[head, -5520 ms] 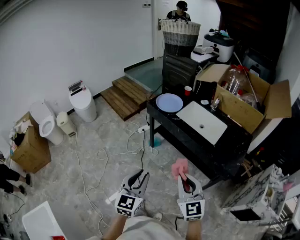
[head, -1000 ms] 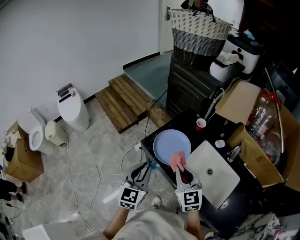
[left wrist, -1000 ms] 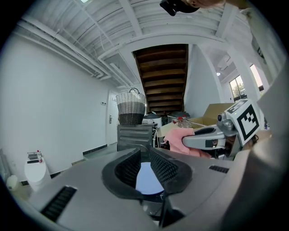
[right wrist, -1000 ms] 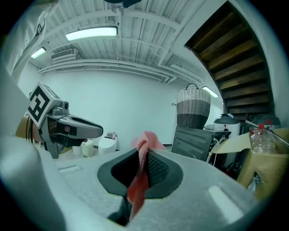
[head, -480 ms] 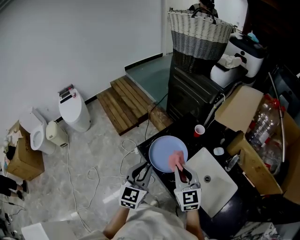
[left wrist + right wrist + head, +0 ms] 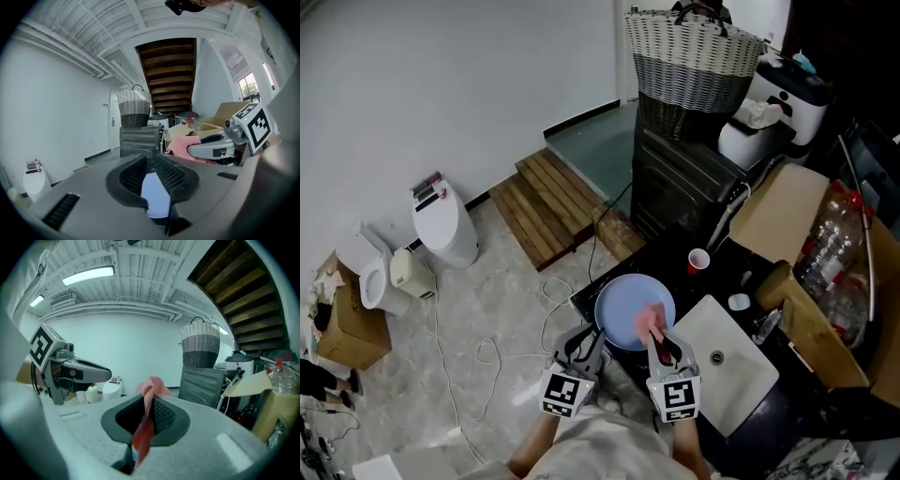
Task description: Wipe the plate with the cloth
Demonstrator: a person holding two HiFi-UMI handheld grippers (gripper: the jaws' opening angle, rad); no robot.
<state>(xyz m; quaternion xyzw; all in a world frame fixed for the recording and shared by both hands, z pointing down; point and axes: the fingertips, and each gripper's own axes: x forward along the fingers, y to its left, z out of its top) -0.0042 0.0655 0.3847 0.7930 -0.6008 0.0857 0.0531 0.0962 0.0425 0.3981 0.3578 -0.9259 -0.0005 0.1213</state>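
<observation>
Cloth (image 6: 650, 318) arrived over plate (image 6: 617, 314) | right gripper (image 6: 660, 339) jaws clamped on it | left gripper (image 6: 579, 345) jaws apart

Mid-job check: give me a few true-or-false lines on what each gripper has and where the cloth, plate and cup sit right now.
1. The right gripper is shut on the pink cloth. True.
2. The left gripper is clamped on the light blue round plate. False: its jaws stand apart with nothing between them, and the plate only shows beyond the gap.
3. The pink cloth hangs over the white rectangular sink. False: in the head view it sits over the plate, left of the sink.
4. The small red cup stands on the black counter, apart from the plate. True.
</observation>
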